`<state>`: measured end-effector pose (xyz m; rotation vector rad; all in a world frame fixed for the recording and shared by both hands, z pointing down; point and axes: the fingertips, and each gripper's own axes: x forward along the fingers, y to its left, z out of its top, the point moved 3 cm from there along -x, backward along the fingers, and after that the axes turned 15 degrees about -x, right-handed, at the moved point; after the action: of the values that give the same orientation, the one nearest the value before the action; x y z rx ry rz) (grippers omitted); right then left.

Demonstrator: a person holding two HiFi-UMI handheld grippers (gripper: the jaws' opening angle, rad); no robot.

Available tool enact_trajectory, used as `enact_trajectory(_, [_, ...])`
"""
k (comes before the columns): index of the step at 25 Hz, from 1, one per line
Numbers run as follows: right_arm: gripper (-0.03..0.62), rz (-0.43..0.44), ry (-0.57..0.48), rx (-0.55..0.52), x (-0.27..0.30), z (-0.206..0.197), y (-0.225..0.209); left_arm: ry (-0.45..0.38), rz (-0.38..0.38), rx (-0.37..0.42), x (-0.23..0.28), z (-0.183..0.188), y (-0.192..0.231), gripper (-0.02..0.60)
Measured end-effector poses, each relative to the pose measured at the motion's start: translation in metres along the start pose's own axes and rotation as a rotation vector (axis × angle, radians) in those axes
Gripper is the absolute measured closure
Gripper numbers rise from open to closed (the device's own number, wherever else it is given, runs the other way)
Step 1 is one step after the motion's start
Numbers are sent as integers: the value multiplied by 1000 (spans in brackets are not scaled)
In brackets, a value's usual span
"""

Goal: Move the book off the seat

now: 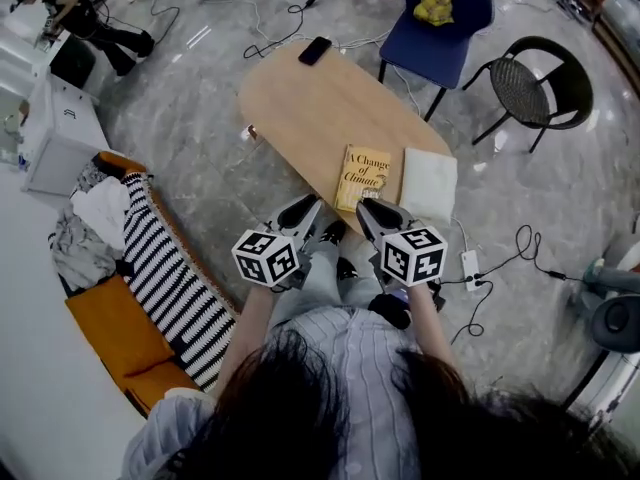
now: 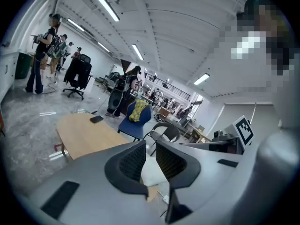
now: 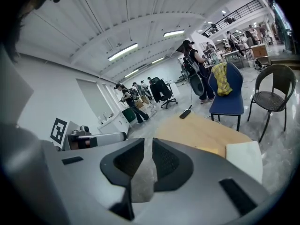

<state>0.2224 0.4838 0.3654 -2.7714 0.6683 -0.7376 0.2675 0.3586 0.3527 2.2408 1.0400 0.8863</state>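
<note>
The yellow book [image 1: 364, 177] lies flat on the near end of the oval wooden table [image 1: 320, 98], beside a white folded cloth [image 1: 429, 184]. In the head view my left gripper [image 1: 310, 206] hovers just short of the table's near edge, left of the book, its jaws a narrow slit apart with nothing between them. My right gripper [image 1: 368, 208] hangs just below the book's near edge, jaws almost together and empty. The left gripper view shows the left gripper [image 2: 150, 161] over the table [image 2: 89, 132]. In the right gripper view, the right gripper [image 3: 147, 161] has the book [image 3: 208, 150] ahead to its right.
An orange sofa seat [image 1: 110, 328] at the left carries a striped garment [image 1: 165, 268] and other clothes. A phone [image 1: 314, 50] lies on the table's far end. A blue chair [image 1: 440, 28] and a black chair [image 1: 530, 88] stand beyond. A power strip [image 1: 471, 265] and cables lie on the floor.
</note>
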Motion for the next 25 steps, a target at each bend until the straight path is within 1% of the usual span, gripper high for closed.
enact_trajectory(3, [531, 56, 3, -31, 1, 0, 13, -47, 41, -11, -19, -5, -1, 509])
enact_trajectory(6, [534, 89, 16, -63, 5, -2, 25, -83, 78, -36, -39, -11, 1, 514])
enact_trajectory(13, [542, 164, 55, -94, 17, -15, 55, -116, 153, -77, -79, -30, 15, 520])
enact_trajectory(20, [542, 187, 108, -122, 27, -30, 83, -123, 176, -105, -113, -41, 29, 523])
enact_trajectory(25, [546, 172, 108, -135, 35, -36, 122, -127, 161, -111, -152, -45, 46, 523])
